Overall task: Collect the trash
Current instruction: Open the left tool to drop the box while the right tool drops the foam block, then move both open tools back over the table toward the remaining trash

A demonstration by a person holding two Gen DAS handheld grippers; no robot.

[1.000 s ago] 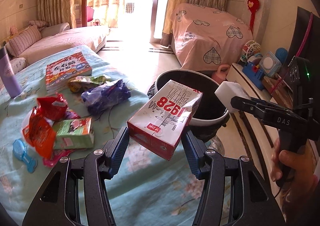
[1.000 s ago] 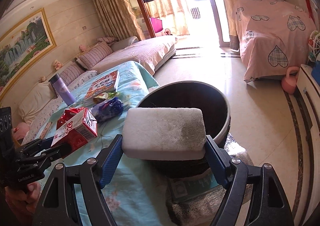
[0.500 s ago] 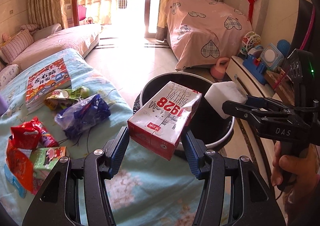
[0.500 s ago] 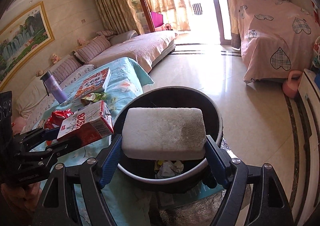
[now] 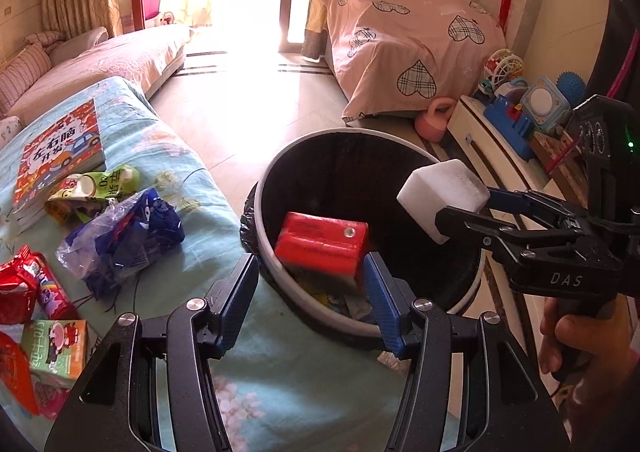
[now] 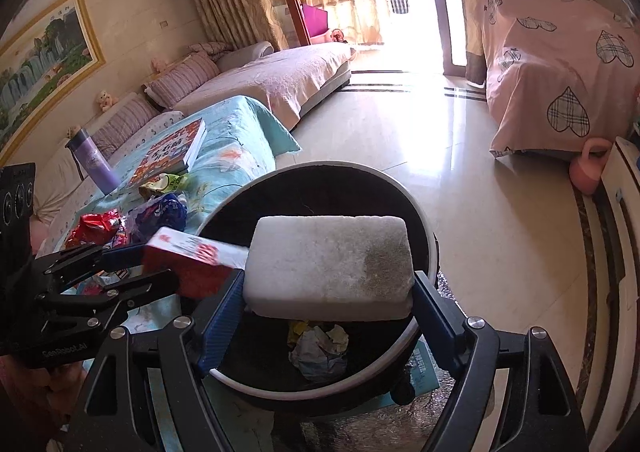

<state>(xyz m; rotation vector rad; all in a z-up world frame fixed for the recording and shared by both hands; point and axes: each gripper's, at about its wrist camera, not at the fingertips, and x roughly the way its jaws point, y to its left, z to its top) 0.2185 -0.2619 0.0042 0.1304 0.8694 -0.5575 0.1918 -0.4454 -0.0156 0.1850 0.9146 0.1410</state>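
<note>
Carton [image 5: 322, 248] tipped end-on over bin [image 5: 264, 208], apparently free of left tongs [image 5: 308, 288]

bin [image 5: 276, 272]: 1 | red carton [image 5: 322, 248]: 1 | white sponge [image 6: 330, 264]: 1 | book [image 5: 60, 150]: 1 | purple bottle [image 6: 94, 164]: 1

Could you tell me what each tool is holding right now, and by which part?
The right tool clamps a white foam block by its two short ends. The left tool is open; the red carton sits loose between its fingers, over the bin.
</note>
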